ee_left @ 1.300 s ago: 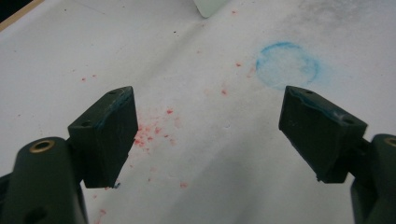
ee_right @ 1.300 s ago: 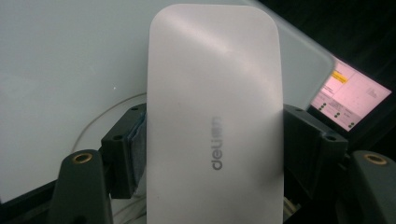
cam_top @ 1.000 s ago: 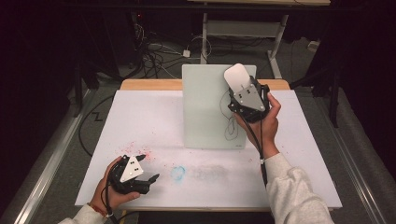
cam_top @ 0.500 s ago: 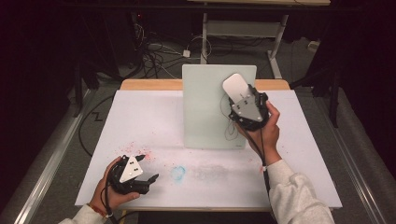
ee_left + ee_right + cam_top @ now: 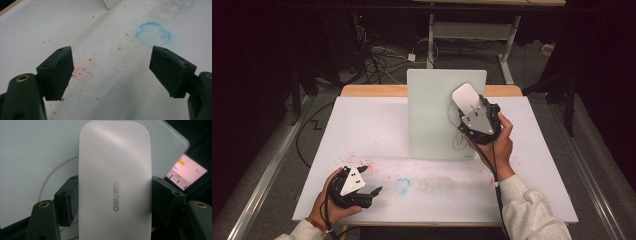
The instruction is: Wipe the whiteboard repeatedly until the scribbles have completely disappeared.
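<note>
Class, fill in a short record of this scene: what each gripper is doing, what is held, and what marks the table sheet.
Right gripper: shut on the white eraser, held against the board
Board: pale whiteboard standing upright at the back of the table, a thin dark line drawn on it
Left gripper: open, nothing between its jaws, low over the sheet
Table sheet: white, with red specks and a blue ring
</note>
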`<action>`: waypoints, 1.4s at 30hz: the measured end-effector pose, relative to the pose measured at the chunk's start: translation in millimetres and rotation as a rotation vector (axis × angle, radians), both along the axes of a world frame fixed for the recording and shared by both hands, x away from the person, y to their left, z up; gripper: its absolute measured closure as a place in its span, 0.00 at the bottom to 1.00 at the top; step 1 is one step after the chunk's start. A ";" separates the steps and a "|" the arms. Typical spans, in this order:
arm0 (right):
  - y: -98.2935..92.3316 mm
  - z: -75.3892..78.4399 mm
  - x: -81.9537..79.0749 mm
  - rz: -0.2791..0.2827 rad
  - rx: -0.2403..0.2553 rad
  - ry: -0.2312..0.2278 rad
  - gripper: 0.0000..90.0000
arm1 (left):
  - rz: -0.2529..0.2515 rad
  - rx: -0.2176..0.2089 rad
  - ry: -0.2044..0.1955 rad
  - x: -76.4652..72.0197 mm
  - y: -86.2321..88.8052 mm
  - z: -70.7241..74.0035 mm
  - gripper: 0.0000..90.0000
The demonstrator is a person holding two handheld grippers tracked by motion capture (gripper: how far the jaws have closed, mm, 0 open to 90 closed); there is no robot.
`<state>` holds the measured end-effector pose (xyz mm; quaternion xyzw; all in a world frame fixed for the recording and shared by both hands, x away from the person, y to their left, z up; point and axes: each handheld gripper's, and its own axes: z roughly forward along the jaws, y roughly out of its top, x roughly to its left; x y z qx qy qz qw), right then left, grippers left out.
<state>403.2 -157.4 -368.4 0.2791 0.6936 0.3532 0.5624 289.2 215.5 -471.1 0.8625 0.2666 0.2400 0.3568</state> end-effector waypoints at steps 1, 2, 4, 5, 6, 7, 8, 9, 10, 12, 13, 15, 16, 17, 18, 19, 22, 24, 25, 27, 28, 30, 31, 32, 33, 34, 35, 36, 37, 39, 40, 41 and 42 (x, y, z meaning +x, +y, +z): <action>-0.2 -1.3 -0.7 -0.005 0.014 0.003 0.35 | -0.001 0.001 0.000 0.3 0.0 -0.1 0.21; 1.7 -4.4 -1.7 -0.008 -0.003 0.001 0.35 | -0.001 0.001 0.001 0.4 -0.2 -0.3 0.21; 6.9 -12.5 -4.8 0.005 -0.042 0.005 0.35 | -0.005 0.005 0.000 0.4 -0.6 -0.1 0.21; 8.2 -15.0 -6.1 0.010 -0.058 0.009 0.35 | -0.005 0.006 0.000 0.3 -0.8 0.1 0.21; 7.7 -15.5 -6.5 0.014 -0.062 0.010 0.35 | -0.004 0.005 -0.001 0.1 -1.2 0.2 0.21; 5.6 -14.1 -6.2 0.026 -0.055 0.018 0.35 | -0.003 0.004 -0.003 -0.3 -1.6 0.4 0.21; 3.3 -12.2 -5.6 0.026 -0.042 0.021 0.35 | -0.004 0.001 -0.005 -0.6 -1.9 0.4 0.21; 0.9 -10.5 -5.0 0.006 -0.036 0.013 0.35 | -0.004 0.003 -0.005 -0.7 -1.8 0.7 0.21; -2.0 -9.3 -4.3 -0.003 -0.030 0.009 0.35 | -0.003 0.002 -0.005 -0.6 -1.6 0.7 0.21; -5.6 -8.8 -4.6 -0.003 -0.008 0.017 0.35 | -0.002 0.003 -0.004 0.0 -1.1 0.4 0.21; -5.4 -10.0 -5.0 -0.007 -0.010 0.017 0.35 | -0.002 0.004 -0.004 0.2 -1.0 0.3 0.21; -3.3 -15.4 -7.0 0.000 -0.016 0.022 0.35 | -0.004 0.004 -0.005 0.0 -1.2 0.4 0.21; -1.5 -18.6 -8.3 0.006 -0.029 0.026 0.35 | -0.004 0.004 -0.006 -0.2 -1.3 0.6 0.21; 0.3 -21.1 -9.4 0.008 -0.047 0.027 0.35 | -0.004 0.003 -0.006 -0.3 -1.3 0.7 0.21; 1.3 -22.4 -10.2 0.011 -0.059 0.031 0.35 | -0.003 0.004 -0.007 -0.3 -1.2 0.8 0.21; 1.0 -22.1 -10.4 0.017 -0.064 0.036 0.35 | -0.003 0.005 -0.007 -0.4 -1.0 0.8 0.21; -6.3 -15.3 -8.2 0.003 -0.053 0.032 0.35 | -0.002 0.003 -0.008 -0.8 -0.5 0.9 0.21; -14.3 -10.9 -5.8 -0.018 -0.008 0.027 0.35 | -0.001 0.003 -0.007 -0.5 0.0 0.7 0.21; -17.0 -9.8 -5.5 -0.017 0.009 0.030 0.35 | -0.001 0.004 -0.007 -0.3 0.0 0.6 0.21; -14.7 -13.2 -6.8 -0.025 0.005 0.031 0.35 | -0.003 0.007 -0.006 0.1 -0.4 0.5 0.21; -11.5 -16.5 -7.8 -0.023 0.000 0.030 0.35 | -0.004 0.008 -0.007 0.0 -1.0 0.5 0.21; -2.9 -24.2 -11.0 0.002 -0.029 0.040 0.35 | -0.006 0.008 -0.008 -0.6 -1.6 0.9 0.21; 2.0 -28.4 -12.8 0.014 -0.051 0.044 0.35 | -0.005 0.008 -0.009 -0.8 -1.6 1.0 0.21; 6.3 -32.1 -14.3 0.026 -0.071 0.047 0.35 | -0.005 0.007 -0.008 -0.7 -1.4 1.0 0.21; 10.1 -35.9 -15.7 0.031 -0.078 0.051 0.35 | -0.005 0.007 -0.009 -0.7 -1.3 1.0 0.21; 12.8 -38.9 -16.9 0.034 -0.087 0.049 0.35 | -0.006 0.008 -0.009 -0.7 -1.2 0.9 0.21; 14.9 -41.6 -17.7 0.036 -0.097 0.046 0.35 | -0.007 0.008 -0.008 -0.8 -1.1 0.8 0.21; 15.8 -43.8 -18.5 0.041 -0.107 0.045 0.35 | -0.007 0.009 -0.008 -0.8 -1.1 0.7 0.21; 17.0 -46.3 -19.4 0.045 -0.101 0.047 0.35 | -0.008 0.009 -0.008 -0.9 -1.0 0.7 0.21; 19.9 -51.6 -21.3 0.051 -0.113 0.048 0.35 | -0.007 0.008 -0.008 -0.9 -0.8 0.7 0.21; 21.1 -54.3 -22.2 0.056 -0.119 0.048 0.35 | -0.007 0.009 -0.009 -1.0 -0.8 0.8 0.21; 22.2 -56.7 -23.2 0.062 -0.127 0.050 0.35 | -0.007 0.010 -0.010 -1.2 -0.8 1.0 0.21; 22.6 -58.3 -23.9 0.067 -0.145 0.051 0.35 | -0.008 0.010 -0.009 -1.4 -0.8 1.2 0.21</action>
